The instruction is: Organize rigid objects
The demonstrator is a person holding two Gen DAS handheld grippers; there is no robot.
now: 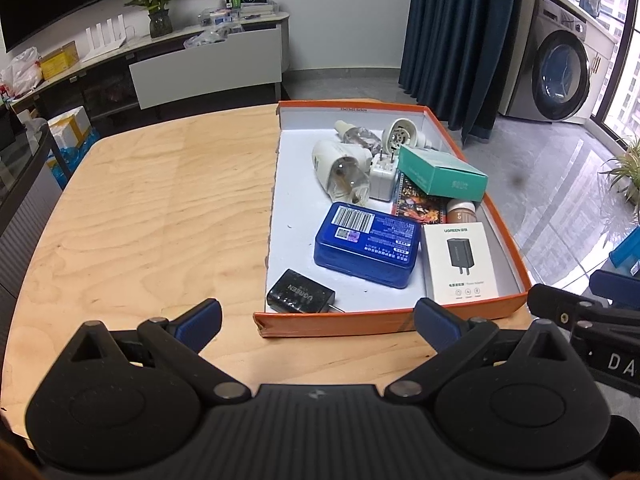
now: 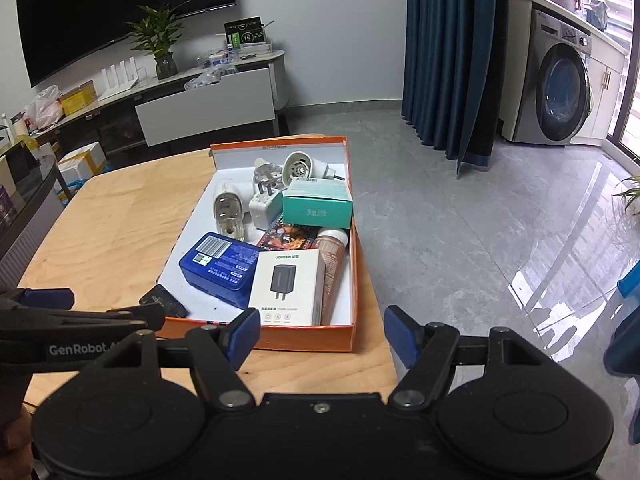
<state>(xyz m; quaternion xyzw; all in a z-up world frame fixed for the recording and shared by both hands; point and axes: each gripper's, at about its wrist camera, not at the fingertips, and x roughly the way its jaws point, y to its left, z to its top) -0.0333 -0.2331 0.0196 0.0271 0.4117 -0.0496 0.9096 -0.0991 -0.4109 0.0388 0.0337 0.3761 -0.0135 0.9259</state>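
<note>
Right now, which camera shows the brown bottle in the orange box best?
The right wrist view: the brown bottle shows along its length beside the white charger box. The left wrist view shows only its cap end behind that box.

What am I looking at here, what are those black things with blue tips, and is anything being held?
Those are two hand-held grippers, each carrying a camera that looks along its jaws. One picture comes from the left gripper, the other from the right gripper. Both stand open and hold nothing. On the wooden table sits an orange box holding a blue case, a white charger box, a black charger, a teal box, a white plug adapter and other small items.
</note>
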